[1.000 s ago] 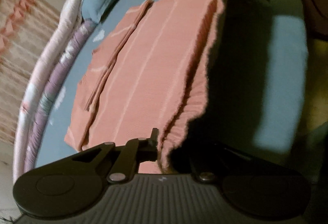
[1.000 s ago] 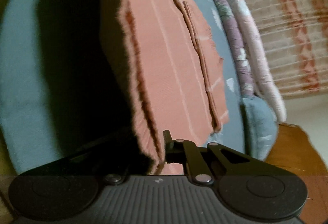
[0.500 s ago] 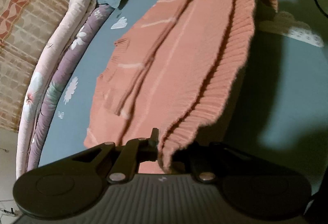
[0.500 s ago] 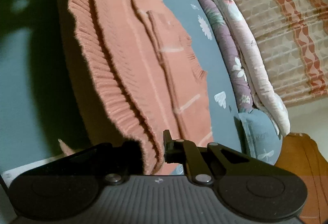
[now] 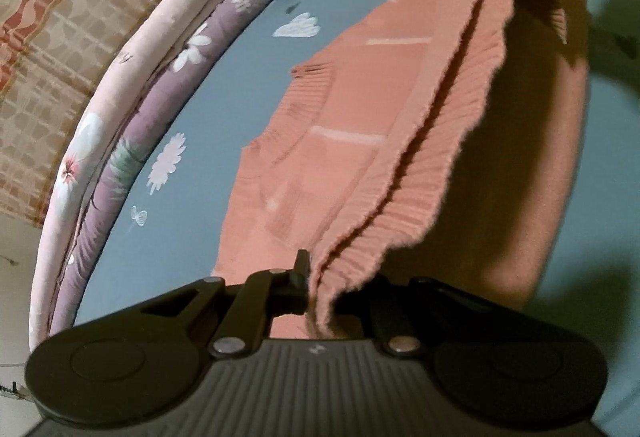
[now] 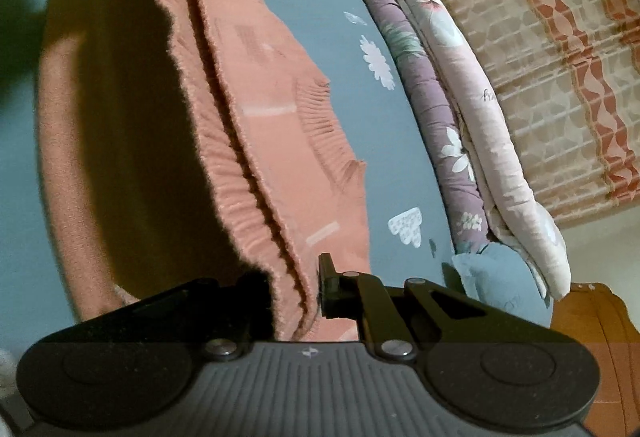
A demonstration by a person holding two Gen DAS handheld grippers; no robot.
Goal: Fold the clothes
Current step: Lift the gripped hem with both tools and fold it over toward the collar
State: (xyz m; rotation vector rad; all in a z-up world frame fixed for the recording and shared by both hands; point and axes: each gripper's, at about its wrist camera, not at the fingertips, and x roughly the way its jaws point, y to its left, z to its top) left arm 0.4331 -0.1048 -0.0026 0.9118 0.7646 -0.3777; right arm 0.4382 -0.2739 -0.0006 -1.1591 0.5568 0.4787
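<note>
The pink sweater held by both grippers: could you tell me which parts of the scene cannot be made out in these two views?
- Left wrist view: the left gripper's right finger, hidden behind the pink sweater's ribbed hem.
- Right wrist view: the right gripper's left finger, hidden by the same hem.
- Both views: the bed sheet under the lifted fold, hidden in shadow.
- The sweater's neckline: not visible.

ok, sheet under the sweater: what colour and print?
Blue-grey bed sheet with white flowers, hearts and butterflies, under the sweater; clearest in left wrist view.
</note>
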